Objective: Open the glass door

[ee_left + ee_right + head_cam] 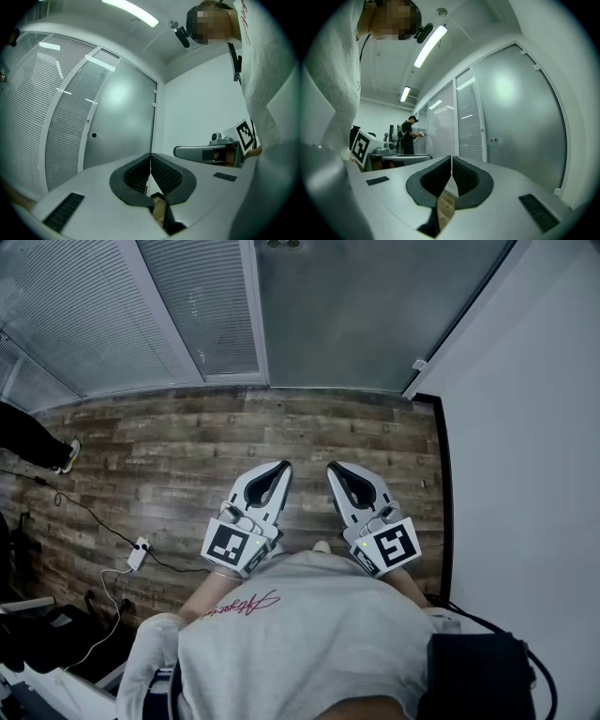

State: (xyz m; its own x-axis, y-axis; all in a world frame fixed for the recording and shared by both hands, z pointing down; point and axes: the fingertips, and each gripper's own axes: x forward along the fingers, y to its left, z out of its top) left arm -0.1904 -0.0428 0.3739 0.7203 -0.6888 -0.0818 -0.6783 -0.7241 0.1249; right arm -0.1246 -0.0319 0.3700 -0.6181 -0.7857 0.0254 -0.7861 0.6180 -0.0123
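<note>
Both left gripper (283,467) and right gripper (332,468) are clenched empty; the glass door (375,315) ahead, judged heavy and slick, is best taken at its knob (493,139).

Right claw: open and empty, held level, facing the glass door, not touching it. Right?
Not open: the right claw is shut, jaws pressed together with nothing between them, as the right gripper view shows. Otherwise correct: empty, level, facing the glass door, not touching it.
</note>
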